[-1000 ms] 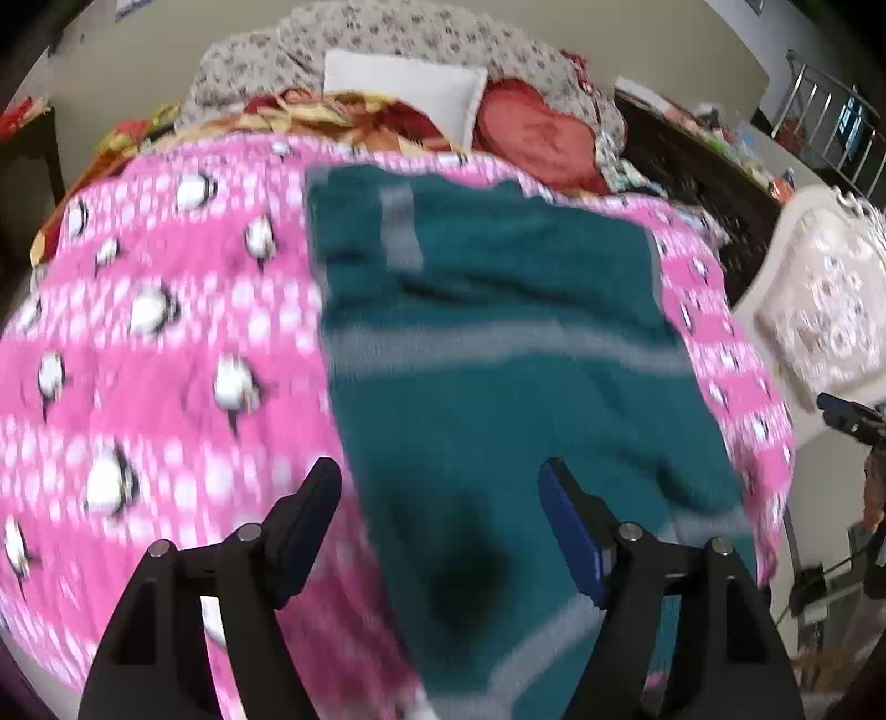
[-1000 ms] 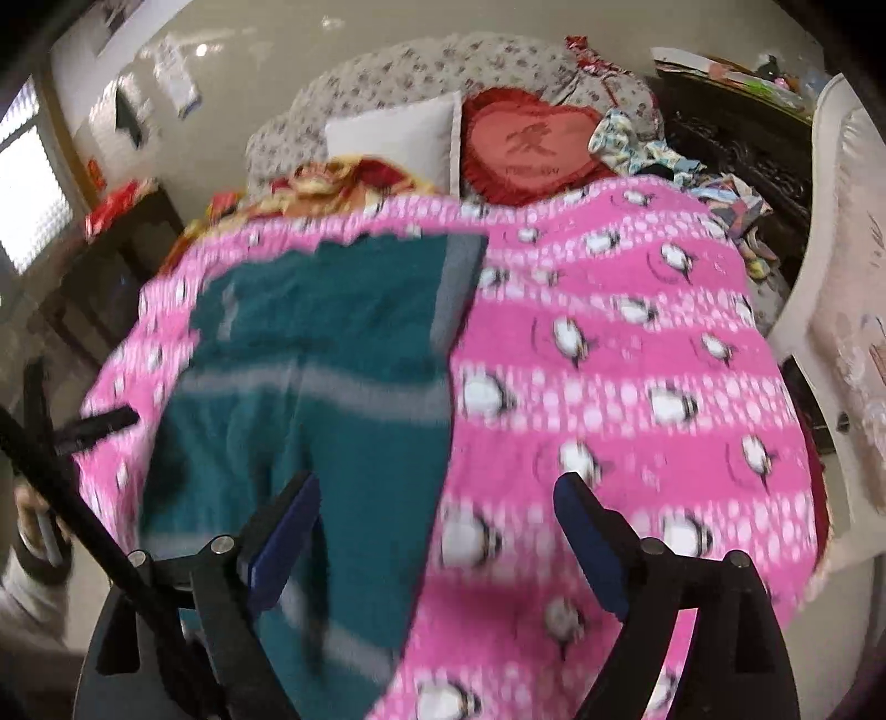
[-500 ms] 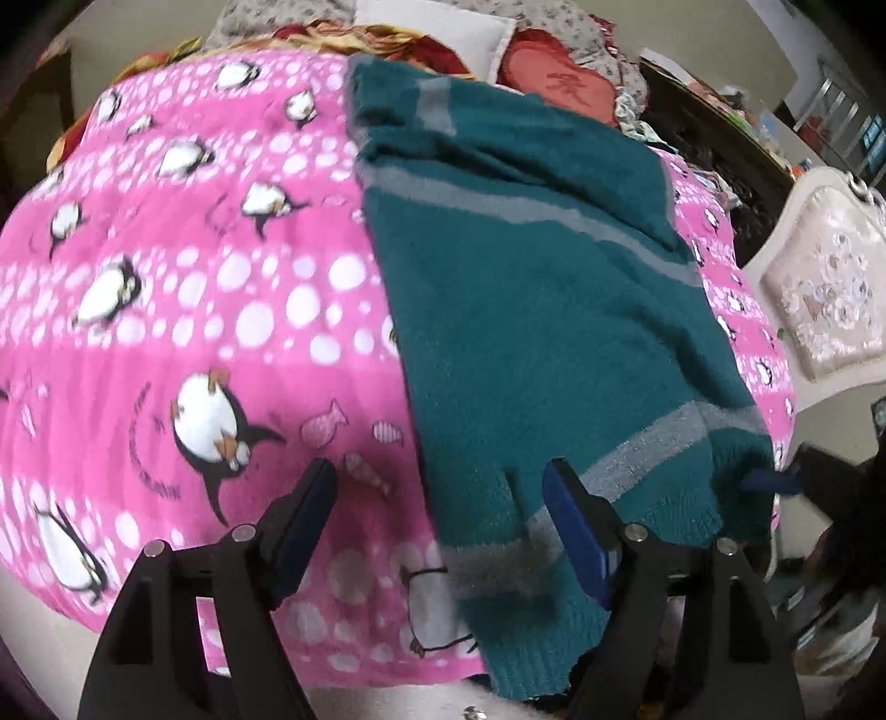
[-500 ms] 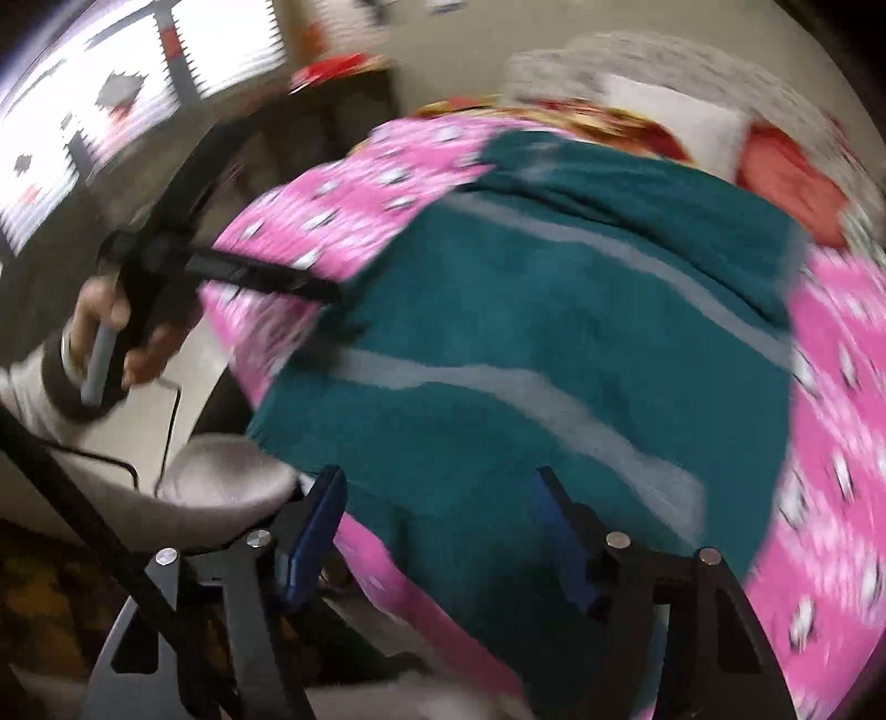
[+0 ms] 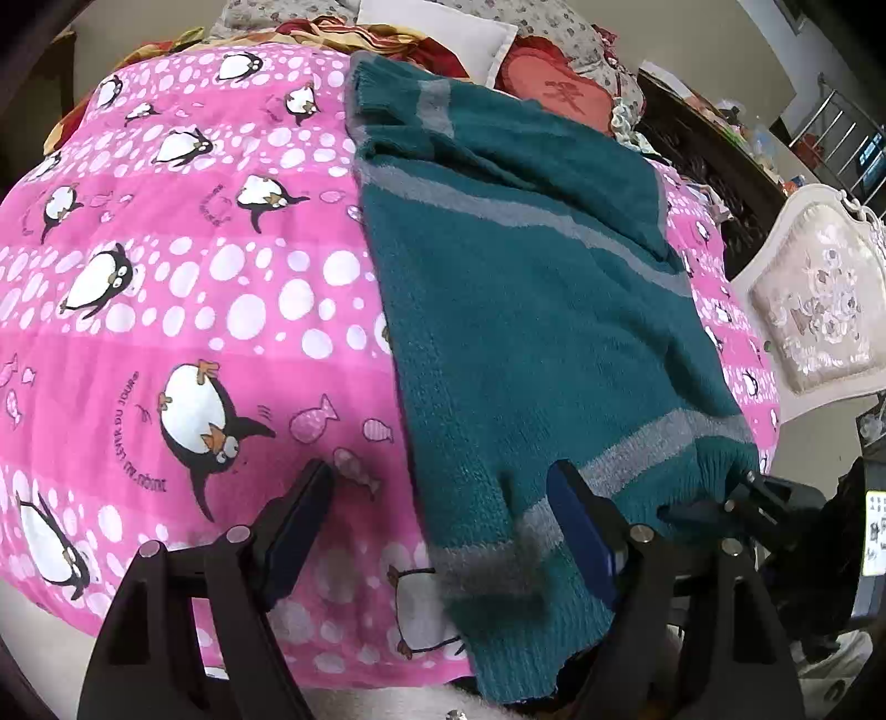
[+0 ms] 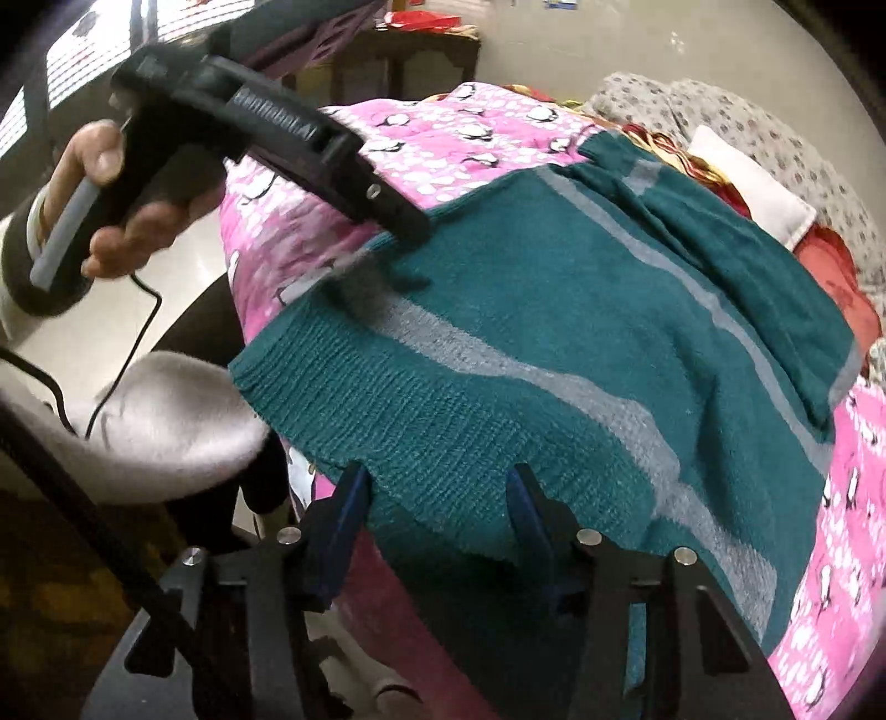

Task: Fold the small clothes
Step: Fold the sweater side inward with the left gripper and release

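A teal knit sweater (image 5: 531, 310) with grey stripes lies flat on a pink penguin blanket (image 5: 166, 277), its ribbed hem hanging over the near edge. It fills the right wrist view (image 6: 581, 343) too. My left gripper (image 5: 443, 498) is open, its fingers straddling the sweater's left hem corner just above it. My right gripper (image 6: 437, 498) is open, its fingers either side of the hem's right part. The left gripper's body (image 6: 288, 138) shows in the right wrist view, tips at the hem's far corner.
Pillows (image 5: 443, 27) and a red heart cushion (image 5: 559, 94) lie at the bed's far end. A padded white chair (image 5: 819, 315) stands to the right of the bed. A dark cabinet (image 5: 709, 149) stands behind it. My white-clad leg (image 6: 166, 415) is by the bed edge.
Both grippers have come down and closer to the sweater's hem at the near bed edge. The right gripper swung left onto the hem. Both stay open.
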The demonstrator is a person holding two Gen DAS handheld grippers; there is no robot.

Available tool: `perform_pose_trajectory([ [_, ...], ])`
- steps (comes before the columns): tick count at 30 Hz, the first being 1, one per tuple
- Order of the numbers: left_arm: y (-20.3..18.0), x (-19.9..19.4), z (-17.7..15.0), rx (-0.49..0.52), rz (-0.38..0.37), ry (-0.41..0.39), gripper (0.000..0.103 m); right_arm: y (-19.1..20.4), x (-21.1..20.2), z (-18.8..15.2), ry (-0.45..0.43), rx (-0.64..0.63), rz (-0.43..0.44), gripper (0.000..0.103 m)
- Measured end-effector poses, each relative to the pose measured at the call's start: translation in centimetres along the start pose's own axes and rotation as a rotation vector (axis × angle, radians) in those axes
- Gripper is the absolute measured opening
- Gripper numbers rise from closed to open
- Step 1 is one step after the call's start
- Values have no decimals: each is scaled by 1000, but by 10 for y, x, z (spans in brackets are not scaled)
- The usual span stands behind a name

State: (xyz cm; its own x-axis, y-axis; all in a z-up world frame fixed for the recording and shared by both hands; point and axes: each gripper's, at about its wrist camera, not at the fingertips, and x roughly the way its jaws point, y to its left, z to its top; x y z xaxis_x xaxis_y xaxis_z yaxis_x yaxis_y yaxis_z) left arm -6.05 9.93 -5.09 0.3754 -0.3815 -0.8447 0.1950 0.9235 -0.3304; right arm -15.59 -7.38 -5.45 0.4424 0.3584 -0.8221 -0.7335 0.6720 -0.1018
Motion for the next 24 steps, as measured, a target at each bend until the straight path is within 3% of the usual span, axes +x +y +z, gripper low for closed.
perform_pose_trajectory([
  [2, 1, 0, 0, -1, -1, 1, 79, 3, 3, 2, -8, -3, 31, 34],
  [6, 2, -2, 0, 5, 4, 3, 79, 9, 10, 5, -15, -20, 44, 20],
  [8, 2, -3, 0, 1, 7, -1, 79, 5, 9, 5, -23, 19, 87, 6],
  [10, 3, -6, 1, -5, 9, -8, 79, 2, 1, 8, -58, 94, 193, 5],
  [15, 4, -19, 1, -14, -7, -34, 79, 24, 4, 17, -106, 142, 365, 4],
  [20, 1, -12, -2, 3, 12, -13, 80, 43, 33, 16, -38, 153, 421, 5],
  [24, 3, -6, -6, 8, 17, 5, 80, 17, -9, 4, -107, 187, 355, 8],
])
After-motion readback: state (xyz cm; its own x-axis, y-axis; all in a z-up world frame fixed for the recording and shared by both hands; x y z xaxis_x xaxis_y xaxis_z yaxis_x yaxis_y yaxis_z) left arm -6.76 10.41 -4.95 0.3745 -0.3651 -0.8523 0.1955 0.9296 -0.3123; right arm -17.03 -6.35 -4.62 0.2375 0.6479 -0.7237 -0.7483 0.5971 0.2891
